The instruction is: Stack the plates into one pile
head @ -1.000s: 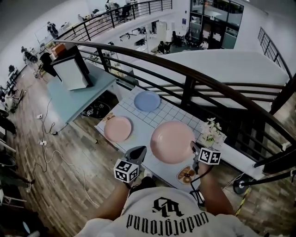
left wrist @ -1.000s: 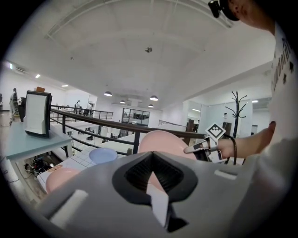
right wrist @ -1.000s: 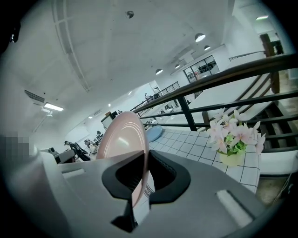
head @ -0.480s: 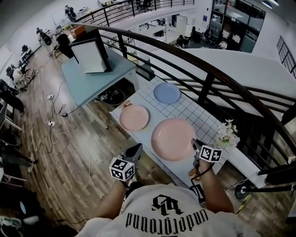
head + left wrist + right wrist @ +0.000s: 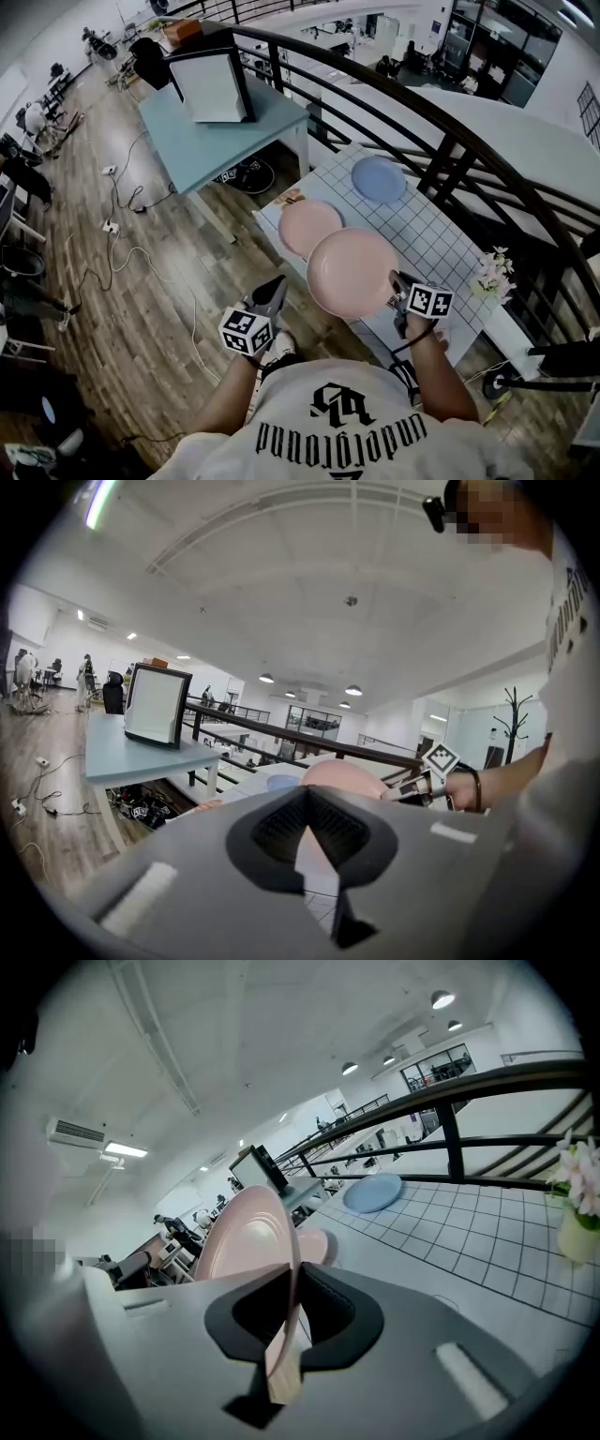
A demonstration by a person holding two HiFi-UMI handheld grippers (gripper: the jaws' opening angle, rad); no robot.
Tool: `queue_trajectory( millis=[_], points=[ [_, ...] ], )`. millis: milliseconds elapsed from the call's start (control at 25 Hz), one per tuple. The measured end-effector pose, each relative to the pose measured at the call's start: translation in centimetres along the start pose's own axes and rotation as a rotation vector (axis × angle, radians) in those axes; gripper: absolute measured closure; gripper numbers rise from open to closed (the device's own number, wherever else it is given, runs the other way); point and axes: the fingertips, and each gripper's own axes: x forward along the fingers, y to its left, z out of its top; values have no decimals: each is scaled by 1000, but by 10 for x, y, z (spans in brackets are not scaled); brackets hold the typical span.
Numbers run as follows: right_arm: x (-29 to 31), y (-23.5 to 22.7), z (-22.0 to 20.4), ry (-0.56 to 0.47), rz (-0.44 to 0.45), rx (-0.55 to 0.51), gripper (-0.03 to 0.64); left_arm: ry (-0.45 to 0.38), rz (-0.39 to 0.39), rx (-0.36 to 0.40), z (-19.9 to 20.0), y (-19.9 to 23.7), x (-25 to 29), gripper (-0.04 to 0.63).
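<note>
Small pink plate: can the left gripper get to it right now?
Probably yes. The left gripper holds nothing, and the small pink plate lies ahead with its left rim bare; the large pink plate in the right gripper overlaps only its right edge.

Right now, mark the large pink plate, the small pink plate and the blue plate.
Large pink plate (image 5: 352, 272): head view, middle of its face.
Small pink plate (image 5: 300, 223): head view, the left part not covered by the large plate.
Blue plate (image 5: 379, 179): head view, its centre.

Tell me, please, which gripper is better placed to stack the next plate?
Right. The right gripper clamps the rim of the large pink plate, close to the small pink plate; the left gripper is shut on nothing.
</note>
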Motion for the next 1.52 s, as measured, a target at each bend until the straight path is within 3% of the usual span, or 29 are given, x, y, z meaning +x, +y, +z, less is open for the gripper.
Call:
queue_trajectory(
  millis=[320, 640, 1120, 1520],
  points=[
    [68, 70, 1, -6, -21, 2, 595, 6, -37, 16, 19, 96, -22, 546],
    [106, 112, 10, -50, -55, 32, 595, 9, -91, 36, 30, 156, -41, 546],
    [150, 122, 2, -21, -93, 59, 595, 55, -126, 2, 14, 194, -40, 546],
    [195, 108, 12, 8, -91, 78, 595, 95, -89, -28, 4, 229, -25, 546]
  ],
)
